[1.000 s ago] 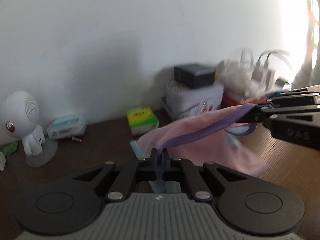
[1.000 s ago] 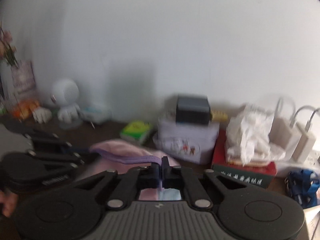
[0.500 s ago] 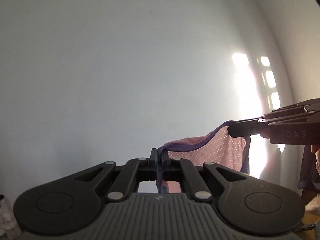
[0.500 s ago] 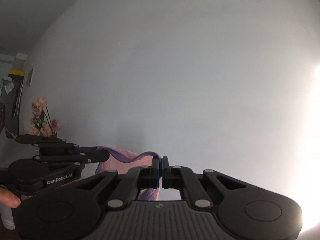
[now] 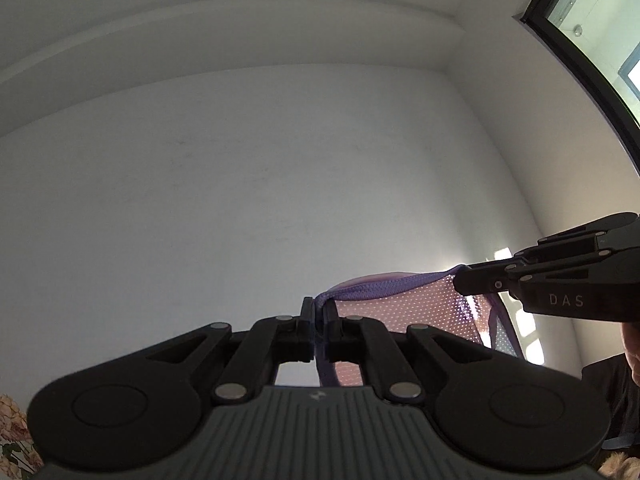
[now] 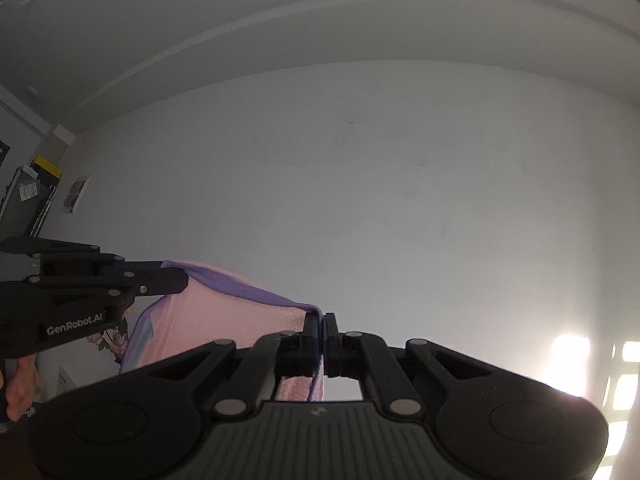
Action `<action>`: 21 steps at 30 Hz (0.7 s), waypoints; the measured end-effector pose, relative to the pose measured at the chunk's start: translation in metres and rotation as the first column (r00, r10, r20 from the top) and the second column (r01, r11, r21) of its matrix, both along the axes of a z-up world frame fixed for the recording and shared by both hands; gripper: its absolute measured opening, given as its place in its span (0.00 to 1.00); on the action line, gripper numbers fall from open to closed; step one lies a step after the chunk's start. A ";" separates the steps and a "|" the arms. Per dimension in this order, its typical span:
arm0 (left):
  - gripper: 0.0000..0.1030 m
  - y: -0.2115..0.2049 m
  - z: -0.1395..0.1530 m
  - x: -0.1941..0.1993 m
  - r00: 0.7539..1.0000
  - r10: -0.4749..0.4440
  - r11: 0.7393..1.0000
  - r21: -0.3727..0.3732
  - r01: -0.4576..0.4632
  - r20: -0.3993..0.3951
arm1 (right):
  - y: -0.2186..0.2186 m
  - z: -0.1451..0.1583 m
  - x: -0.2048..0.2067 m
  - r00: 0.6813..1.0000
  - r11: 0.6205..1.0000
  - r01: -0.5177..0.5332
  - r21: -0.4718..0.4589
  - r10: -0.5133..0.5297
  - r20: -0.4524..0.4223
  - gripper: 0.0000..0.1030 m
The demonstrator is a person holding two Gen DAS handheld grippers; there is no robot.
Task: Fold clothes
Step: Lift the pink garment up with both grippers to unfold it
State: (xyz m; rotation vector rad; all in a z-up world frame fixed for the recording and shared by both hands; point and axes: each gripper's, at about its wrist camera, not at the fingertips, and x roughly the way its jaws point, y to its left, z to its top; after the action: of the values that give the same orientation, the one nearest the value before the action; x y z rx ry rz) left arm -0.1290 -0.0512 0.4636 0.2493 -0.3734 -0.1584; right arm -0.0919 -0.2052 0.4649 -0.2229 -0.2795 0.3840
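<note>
in the left wrist view, the left tool [image 5: 319, 312] is closed tight on the purple band [image 5: 384, 282] of a pink garment [image 5: 416, 312], the band pinched between its two black fingers. from that pinch the band runs up and to the right to the right tool [image 5: 460, 282], which comes in from the right edge with its tip clamped on the same band. the pink dotted cloth hangs below the band, between the two tools, held in the air in front of a plain white wall [image 5: 260, 180]. a dark window frame [image 5: 580, 52] curves down the upper right corner, above the garment, and a patch of sunlight [image 5: 524, 328] falls on the wall just right of the cloth. a few pale flowers [image 5: 12, 432] show at the lower left edge, well apart from the garment. in the right wrist view, the right tool [image 6: 322, 320] is shut on the purple band [image 6: 256, 292], which climbs to the left from its fingers to the left tool [image 6: 182, 278], also clamped on the band's edge. the pink garment [image 6: 208, 332] drapes down between the two tools. a hand [image 6: 20, 388] grips the left tool's handle at the left edge, below and left of the garment. bright sun patches [image 6: 572, 352] lie on the wall [image 6: 360, 200] far right of the garment.
</note>
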 end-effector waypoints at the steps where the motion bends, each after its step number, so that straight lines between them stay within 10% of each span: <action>1: 0.03 -0.001 -0.003 0.006 1.000 0.005 1.000 0.002 -0.005 -0.008 | 0.001 -0.003 0.006 1.000 1.000 0.002 -0.002 -0.002 -0.017 0.01; 10: 0.03 -0.001 -0.088 0.192 0.939 0.035 0.999 0.002 -0.037 -0.343 | 0.018 -0.080 0.180 0.946 0.994 0.074 -0.083 -0.097 -0.310 0.01; 13: 0.22 0.002 -0.153 0.279 0.864 0.064 0.998 0.021 -0.062 -0.500 | 0.019 -0.137 0.262 0.898 0.990 0.096 -0.107 -0.133 -0.419 0.05; 15: 0.52 0.013 -0.200 0.330 0.789 0.124 0.992 0.044 -0.122 -0.601 | 0.018 -0.178 0.311 0.848 0.983 0.124 -0.139 -0.177 -0.499 0.36; 21: 0.56 0.060 -0.313 0.292 0.570 0.088 0.996 0.072 -0.051 -0.817 | 0.002 -0.283 0.297 0.678 0.955 -0.049 -0.292 -0.182 -0.712 0.50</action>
State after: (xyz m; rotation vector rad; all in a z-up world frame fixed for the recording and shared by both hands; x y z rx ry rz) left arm 0.1626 0.0083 0.1509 0.2033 0.5940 -0.1877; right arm 0.2052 -0.2031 0.1822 -0.3470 0.6005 0.4111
